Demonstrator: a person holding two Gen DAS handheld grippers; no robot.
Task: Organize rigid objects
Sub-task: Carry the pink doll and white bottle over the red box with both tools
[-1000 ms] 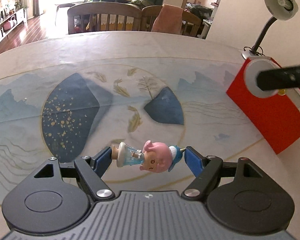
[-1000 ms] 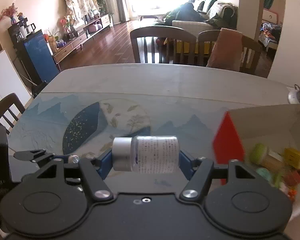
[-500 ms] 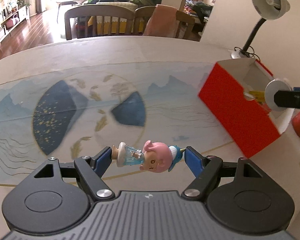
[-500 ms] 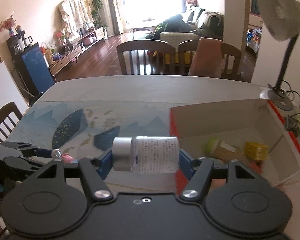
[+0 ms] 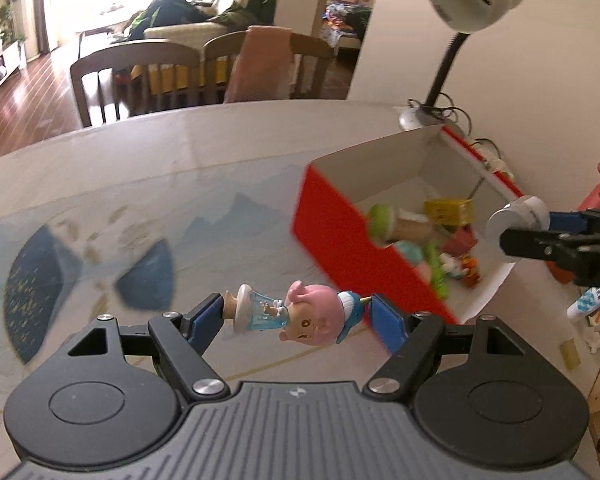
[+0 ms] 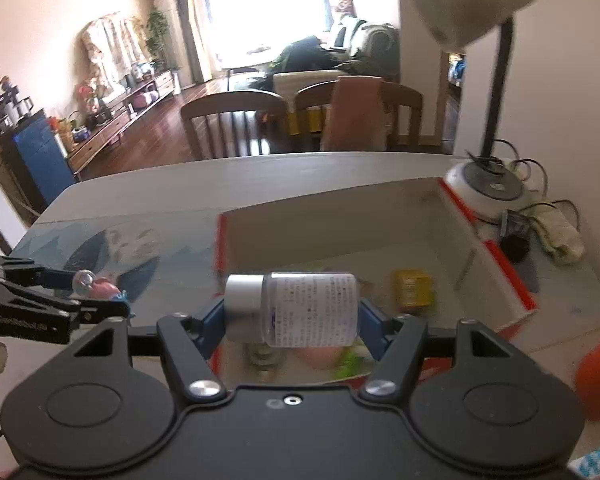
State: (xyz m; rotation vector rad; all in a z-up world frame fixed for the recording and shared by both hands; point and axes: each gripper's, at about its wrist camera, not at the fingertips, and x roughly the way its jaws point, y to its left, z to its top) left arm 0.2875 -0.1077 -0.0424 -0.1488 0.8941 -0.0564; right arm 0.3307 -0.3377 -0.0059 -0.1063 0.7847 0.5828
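On my left side, the left hand-held gripper [image 5: 298,314] is clamped end to end on a small pink-haired figurine [image 5: 296,316], which lies sideways between the blue pads and hangs above the worktop [image 5: 188,168], just short of the red box [image 5: 340,240]; I read that piece as picked up but not yet delivered. Moving across, the red box sits open toward the right end of the worktop, and inside it I can see a green-capped bottle [image 5: 396,224], a yellow block [image 5: 448,210] and a cluster of small toys [image 5: 452,260] too blurred to name, so part of the sorting already looks done. Further right, the right hand-held gripper [image 6: 292,312] grips a clear bottle with a silver cap [image 6: 296,308] crosswise between its pads, and from its own camera that bottle hangs over the near part of the box's open interior, so I judge it closest to being dropped in. What I think is left: release the bottle into the box, bring the figurine over the rim and release it too. At the far right edge a few small items [image 5: 592,304] lie outside the box; I can't tell whether they belong to the job.
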